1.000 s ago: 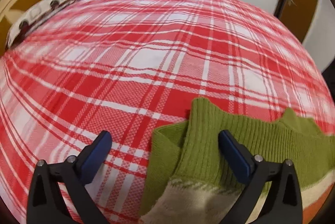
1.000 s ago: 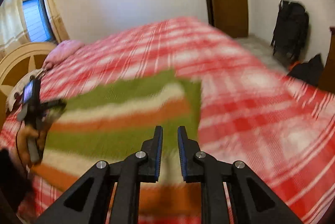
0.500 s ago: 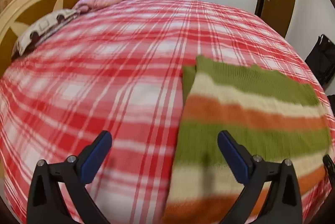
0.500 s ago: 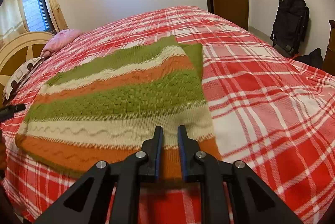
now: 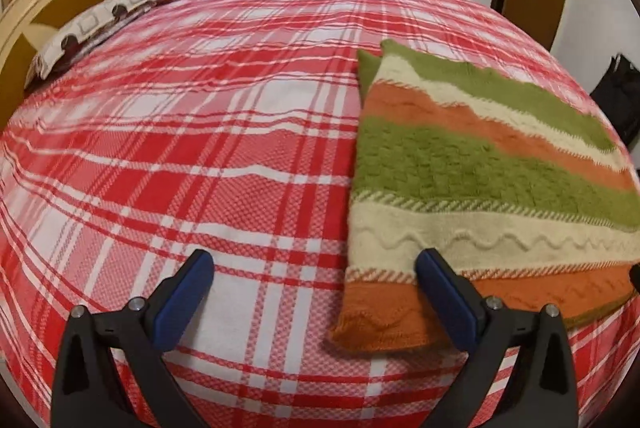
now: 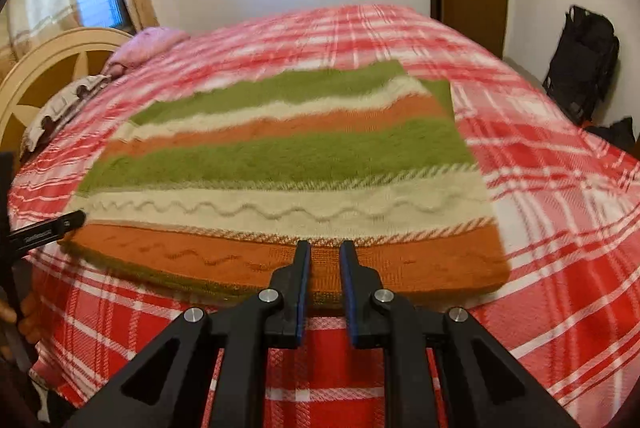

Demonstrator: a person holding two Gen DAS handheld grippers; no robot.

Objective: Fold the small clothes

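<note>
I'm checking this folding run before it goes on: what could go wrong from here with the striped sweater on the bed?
1. The striped sweater lies near the plaid bed's front edge; a tug there might pull it off.
2. The right gripper is nearly shut with nothing visibly held, over the orange hem, and may snag the knit.
3. The left gripper is open at the sweater's corner, likely catching one layer only.

no legible text, labels or numbers

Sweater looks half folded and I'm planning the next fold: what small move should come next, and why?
Probably ease the left gripper right onto the sweater's near orange corner. Its jaws stand wide open with only the blanket between them, and the sweater lies flat, apparently ungripped.
</note>
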